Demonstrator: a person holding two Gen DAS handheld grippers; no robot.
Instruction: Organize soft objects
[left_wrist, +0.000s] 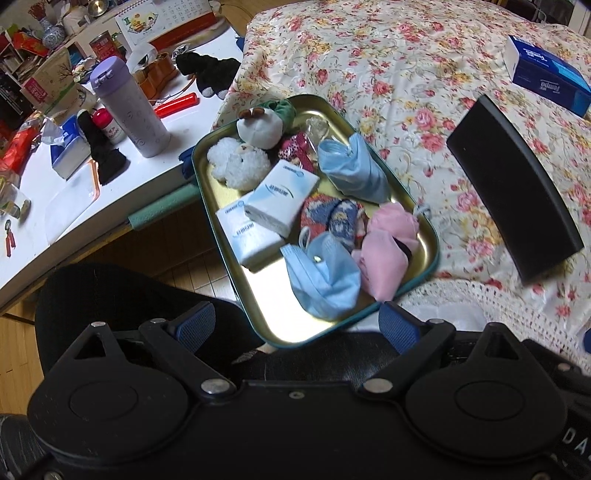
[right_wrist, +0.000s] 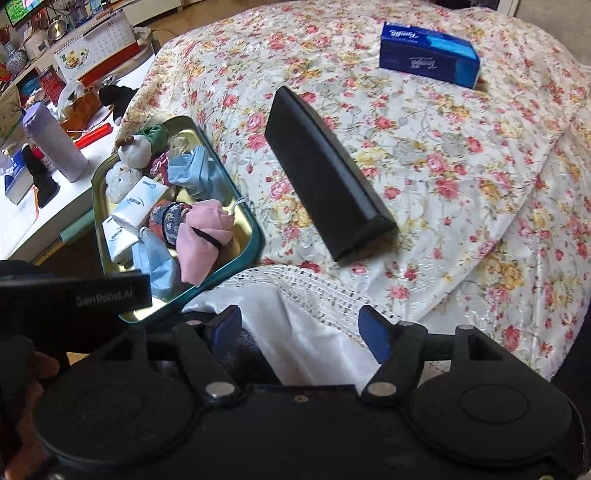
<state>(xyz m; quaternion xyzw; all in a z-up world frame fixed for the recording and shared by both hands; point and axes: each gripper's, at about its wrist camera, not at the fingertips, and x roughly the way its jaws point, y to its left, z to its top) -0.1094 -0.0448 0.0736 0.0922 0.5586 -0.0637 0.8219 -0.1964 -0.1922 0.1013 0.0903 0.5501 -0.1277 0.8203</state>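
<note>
A gold metal tray (left_wrist: 424, 225) (right_wrist: 243, 236) with a teal rim sits at the left edge of the floral cloth. It holds blue face masks (left_wrist: 325, 280) (right_wrist: 195, 173), a pink cloth (left_wrist: 384, 258) (right_wrist: 201, 243), two white tissue packs (left_wrist: 280, 199) (right_wrist: 138, 201), a patterned pouch (left_wrist: 332, 218), a fluffy white toy (left_wrist: 236, 162) and a white and green plush (left_wrist: 258, 125) (right_wrist: 142, 147). My left gripper (left_wrist: 297, 325) is open and empty just in front of the tray's near edge. My right gripper (right_wrist: 301, 328) is open and empty over the white lace cloth.
A long black case (left_wrist: 517, 192) (right_wrist: 325, 177) lies on the floral cloth (right_wrist: 424, 155) right of the tray. A blue tissue box (left_wrist: 550, 74) (right_wrist: 428, 55) sits far right. A cluttered white desk (left_wrist: 81, 199) with a lilac flask (left_wrist: 129, 107) stands left.
</note>
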